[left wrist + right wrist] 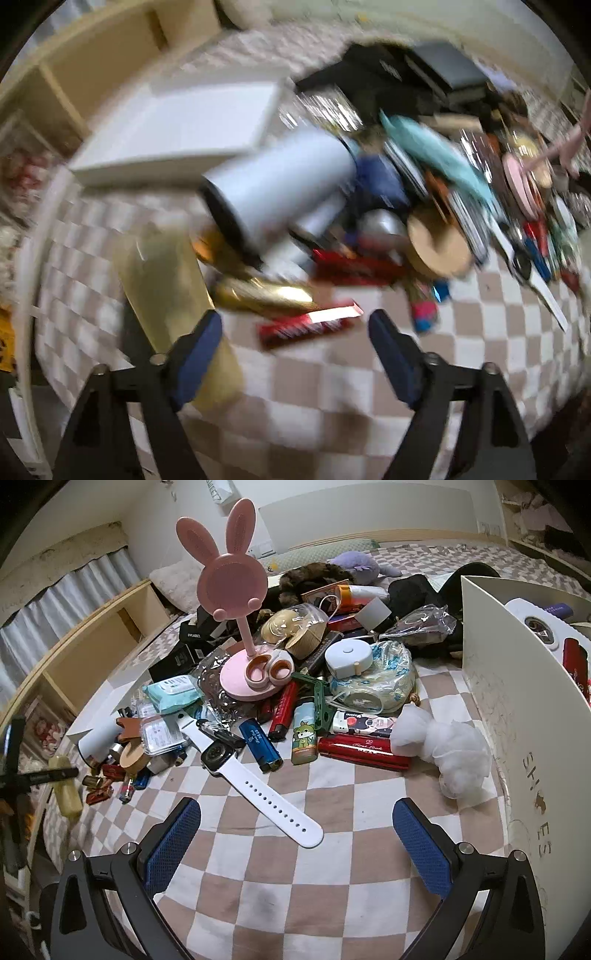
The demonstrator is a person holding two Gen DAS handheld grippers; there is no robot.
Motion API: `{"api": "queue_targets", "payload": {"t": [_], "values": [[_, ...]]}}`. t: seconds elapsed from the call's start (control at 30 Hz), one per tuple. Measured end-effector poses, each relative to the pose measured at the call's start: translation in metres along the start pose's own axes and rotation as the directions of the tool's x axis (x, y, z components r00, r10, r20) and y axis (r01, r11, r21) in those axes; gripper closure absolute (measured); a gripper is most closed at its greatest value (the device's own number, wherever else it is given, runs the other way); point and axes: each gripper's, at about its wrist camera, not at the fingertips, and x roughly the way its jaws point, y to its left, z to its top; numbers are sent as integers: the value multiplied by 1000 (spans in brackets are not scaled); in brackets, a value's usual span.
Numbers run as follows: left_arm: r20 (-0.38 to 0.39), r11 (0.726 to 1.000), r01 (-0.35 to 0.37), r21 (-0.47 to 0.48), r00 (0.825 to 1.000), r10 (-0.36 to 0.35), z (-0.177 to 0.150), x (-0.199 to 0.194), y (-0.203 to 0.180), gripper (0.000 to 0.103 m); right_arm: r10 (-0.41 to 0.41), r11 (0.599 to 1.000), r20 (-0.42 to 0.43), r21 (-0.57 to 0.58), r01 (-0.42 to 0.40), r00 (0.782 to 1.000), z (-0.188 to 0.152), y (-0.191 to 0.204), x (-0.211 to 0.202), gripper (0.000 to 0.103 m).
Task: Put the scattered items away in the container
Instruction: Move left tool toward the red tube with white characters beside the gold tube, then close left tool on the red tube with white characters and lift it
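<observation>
So the pile of clutter was heaped on a checkered bedspread (332, 867), and the container, a white shoebox (517, 709), stood just right of it with a few things already inside. The right gripper (295, 849) hovered with its jaws spread and nothing between them, pointed at a white-strapped smartwatch (236, 771) lying at the near edge of the pile. That looked like the easy pick to me: light, with a floppy strap, so I'd pinch across the stiff watch body rather than the band, which would just dangle. The lighters beside it, like the red lighter (364, 751), looked hard and slick, so grab those across the middle. The white mesh puff (443, 749) right by the box would squash to nothing.

The left gripper (295, 347) was spread wide too, holding nothing, above a red packet (306, 325), with a yellowish bar (166, 280) just beside its left finger. That view was really blurry though.
</observation>
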Motion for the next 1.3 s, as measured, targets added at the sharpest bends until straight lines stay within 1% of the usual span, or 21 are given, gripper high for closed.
{"api": "queue_targets", "payload": {"t": [0.03,0.13,0.27,0.43,0.53,0.67,0.77,0.9,0.97,1.07,1.2,1.23,1.3], "values": [[-30,1000,5,3,1000,-4,-3,8,-5,20,3,1000,0,1,-3,1000,0,0,0,0],[-87,998,9,-54,996,-14,-7,25,-8,20,11,1000,-1,1,-11,1000,0,0,0,0],[-118,991,1,-137,993,-17,-12,40,-6,20,18,1000,-2,11,-18,1000,-2,-2,0,0],[-79,979,-62,-194,996,48,-11,44,-8,19,37,998,-7,42,-37,999,-1,-8,1,0],[-70,967,-106,-234,993,92,-9,48,-6,16,44,998,-7,49,-44,999,-2,-9,1,0],[-67,964,-162,-209,986,151,-10,52,-10,15,56,996,-4,63,-55,998,-2,-11,0,0],[-49,970,-170,-175,985,164,-11,48,-11,15,67,995,-7,76,-66,998,-3,-13,0,0],[-10,983,-170,-76,986,169,-7,35,-11,15,79,993,-8,92,-78,997,-4,-15,0,0],[-20,985,-172,-31,985,171,-4,34,-8,15,83,992,-5,99,-82,997,-4,-16,-1,0],[-30,981,-194,28,980,195,-3,37,-2,15,87,991,-3,104,-86,996,-4,-17,-2,0],[-19,982,-190,18,981,191,-1,39,18,15,89,989,-1,115,-88,996,-5,-19,-3,0],[-19,984,-177,16,984,177,-2,40,23,15,89,989,-2,121,-88,996,-5,-20,-2,0],[-28,994,-101,38,994,102,-5,41,24,15,96,987,-5,128,-94,995,-5,-21,-1,0]]}}
